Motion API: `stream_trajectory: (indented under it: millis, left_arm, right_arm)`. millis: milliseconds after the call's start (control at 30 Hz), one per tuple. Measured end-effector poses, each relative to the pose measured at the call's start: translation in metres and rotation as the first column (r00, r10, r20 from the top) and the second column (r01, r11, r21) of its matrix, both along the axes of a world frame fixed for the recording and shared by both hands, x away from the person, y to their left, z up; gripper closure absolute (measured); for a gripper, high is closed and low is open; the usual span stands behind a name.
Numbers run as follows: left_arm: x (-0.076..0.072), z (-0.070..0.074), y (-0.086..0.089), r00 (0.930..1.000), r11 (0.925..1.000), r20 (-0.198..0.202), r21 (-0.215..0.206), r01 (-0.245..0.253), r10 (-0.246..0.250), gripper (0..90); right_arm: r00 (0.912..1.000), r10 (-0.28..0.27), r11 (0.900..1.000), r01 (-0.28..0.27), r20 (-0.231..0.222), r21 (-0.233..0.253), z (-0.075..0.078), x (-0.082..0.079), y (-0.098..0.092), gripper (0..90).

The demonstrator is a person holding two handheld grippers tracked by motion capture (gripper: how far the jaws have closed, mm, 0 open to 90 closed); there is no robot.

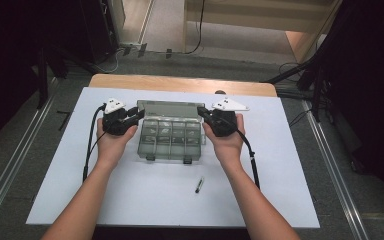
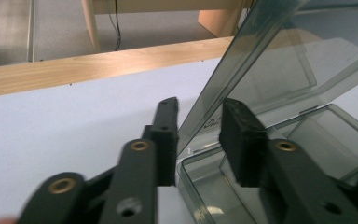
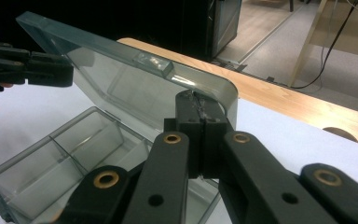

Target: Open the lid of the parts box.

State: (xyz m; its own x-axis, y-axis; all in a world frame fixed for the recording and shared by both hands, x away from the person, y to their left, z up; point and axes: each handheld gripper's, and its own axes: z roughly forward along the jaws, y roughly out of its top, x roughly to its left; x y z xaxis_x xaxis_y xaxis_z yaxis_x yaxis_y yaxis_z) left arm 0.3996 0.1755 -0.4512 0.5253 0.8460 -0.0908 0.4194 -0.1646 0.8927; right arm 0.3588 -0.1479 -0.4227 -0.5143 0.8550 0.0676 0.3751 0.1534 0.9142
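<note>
Smoky grey plastic organiser box (image 1: 170,140) is sitting mid-table on the white sheet (image 1: 130,200), its hinged lid (image 1: 171,108) standing raised at the far side. Right gripper (image 3: 200,109) is pinching the lid's edge at one corner, jaws pressed together on the plastic, while the left gripper (image 2: 200,128) is straddling the lid's other end with its jaws apart (one pad either side, neither clearly touching). Small dark pen-like item (image 1: 199,185) is lying near the person's right forearm, well apart from the box.
</note>
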Motion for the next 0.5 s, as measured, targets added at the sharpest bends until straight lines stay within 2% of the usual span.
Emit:
stream_trajectory:
  millis: [167,333,400,500]
  left_arm:
    - [0.001,-0.001,-0.005,0.9999,0.9999,0.007,0.006,-0.013,0.013,75.1]
    - [0.001,0.003,-0.008,0.9989,0.9989,-0.012,-0.012,-0.045,0.045,76.5]
    - [0.001,0.004,-0.009,0.9986,0.9986,-0.01,-0.006,-0.052,0.052,76.6]
    - [0.001,0.005,-0.01,0.9982,0.9983,-0.018,-0.012,-0.058,0.057,77.3]
  right_arm:
    - [1.0,0.001,1.0,-0.001,-0.002,-0.011,0.001,0.002,-0.001,90.0]
    - [0.9999,0.014,1.0,-0.014,0.003,-0.006,-0.001,0.003,-0.005,90.0]
    - [0.9997,0.023,1.0,-0.023,0.007,-0.011,-0.002,0.001,-0.007,89.7]
    - [0.9989,0.043,0.999,-0.043,0.017,0.02,-0.003,-0.003,-0.015,85.0]
